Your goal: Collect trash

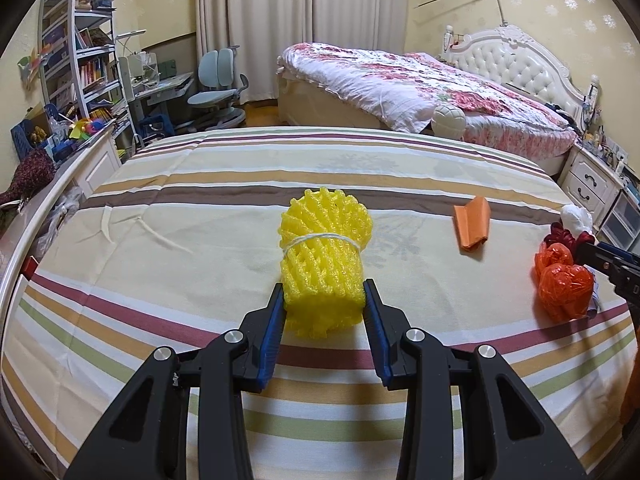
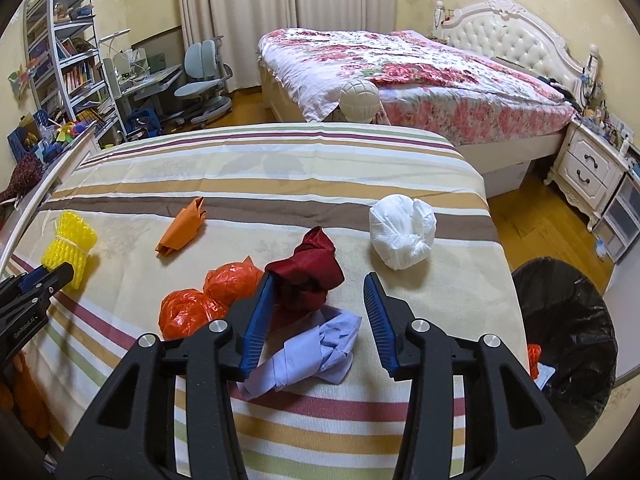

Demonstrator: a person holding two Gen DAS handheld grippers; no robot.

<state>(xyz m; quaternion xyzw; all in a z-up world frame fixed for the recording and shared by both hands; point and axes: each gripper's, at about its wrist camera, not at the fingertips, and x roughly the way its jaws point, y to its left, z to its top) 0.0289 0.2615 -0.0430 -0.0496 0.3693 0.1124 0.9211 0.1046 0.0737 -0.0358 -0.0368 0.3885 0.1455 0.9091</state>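
Left gripper: your left gripper (image 1: 325,294) has its blue pads against both sides of the yellow foam-net roll tied with white string (image 1: 325,264); it looks pinched at the near end only.
Right gripper: your right gripper (image 2: 319,285) stands wide apart, holding nothing, above the crumpled dark red cloth (image 2: 307,276) and the pale lilac crumpled paper (image 2: 318,350).
Risk: the foam is soft and springy, so I judge a shallow end-grip could let it tilt or squirt out as you lift.
Risk, bin: the black-lined trash bin (image 2: 568,344) sits off the bed's right edge, well apart from the roll; a long carry invites a drop.
Roll's look: bright, open mesh, waisted by the string, lying on the striped bedsheet (image 1: 160,216).
Other trash: orange plastic bag bundle (image 2: 208,300), white crumpled tissue ball (image 2: 402,236), orange folded paper (image 2: 182,230).
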